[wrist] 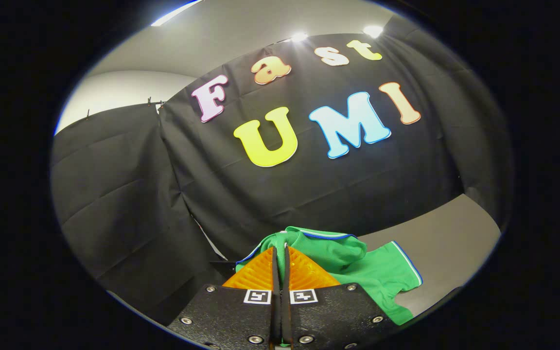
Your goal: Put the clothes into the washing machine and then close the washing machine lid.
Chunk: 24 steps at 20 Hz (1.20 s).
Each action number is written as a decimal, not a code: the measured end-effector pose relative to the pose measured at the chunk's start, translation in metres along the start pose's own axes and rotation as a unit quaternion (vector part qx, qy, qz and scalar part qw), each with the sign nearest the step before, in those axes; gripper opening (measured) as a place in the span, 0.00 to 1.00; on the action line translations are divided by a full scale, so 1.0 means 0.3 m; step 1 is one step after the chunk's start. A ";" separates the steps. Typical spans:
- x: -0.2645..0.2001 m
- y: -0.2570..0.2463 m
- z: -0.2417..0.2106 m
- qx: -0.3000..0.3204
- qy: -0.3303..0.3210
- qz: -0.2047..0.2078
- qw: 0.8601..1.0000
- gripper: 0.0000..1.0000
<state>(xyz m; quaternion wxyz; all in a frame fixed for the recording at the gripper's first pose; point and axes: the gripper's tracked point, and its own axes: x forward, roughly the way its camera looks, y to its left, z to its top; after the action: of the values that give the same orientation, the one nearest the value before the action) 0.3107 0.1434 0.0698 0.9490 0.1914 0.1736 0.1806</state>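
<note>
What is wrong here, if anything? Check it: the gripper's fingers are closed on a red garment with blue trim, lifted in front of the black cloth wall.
The colour is wrong. The gripper view shows the gripper closed on a green garment with blue trim, in front of the black cloth wall.

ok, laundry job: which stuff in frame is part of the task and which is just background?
Part of the job:
- green garment with blue-and-white trim, bunched at the fingertips and spread over the grey surface
- gripper, fingers nearly together with a fold of the garment pinched at the tips

Just there:
- grey surface under the garment
- black cloth wall
- ceiling lights
</note>
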 end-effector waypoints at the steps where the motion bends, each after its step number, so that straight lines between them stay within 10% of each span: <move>1: 0.009 0.031 -0.010 -0.001 0.000 0.003 1.000 0.00; 24: 0.305 0.535 -0.428 -0.068 0.049 0.068 0.994 0.00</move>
<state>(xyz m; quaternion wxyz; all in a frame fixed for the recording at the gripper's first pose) 0.2952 0.3577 0.0030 0.9356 0.1286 0.1940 0.2653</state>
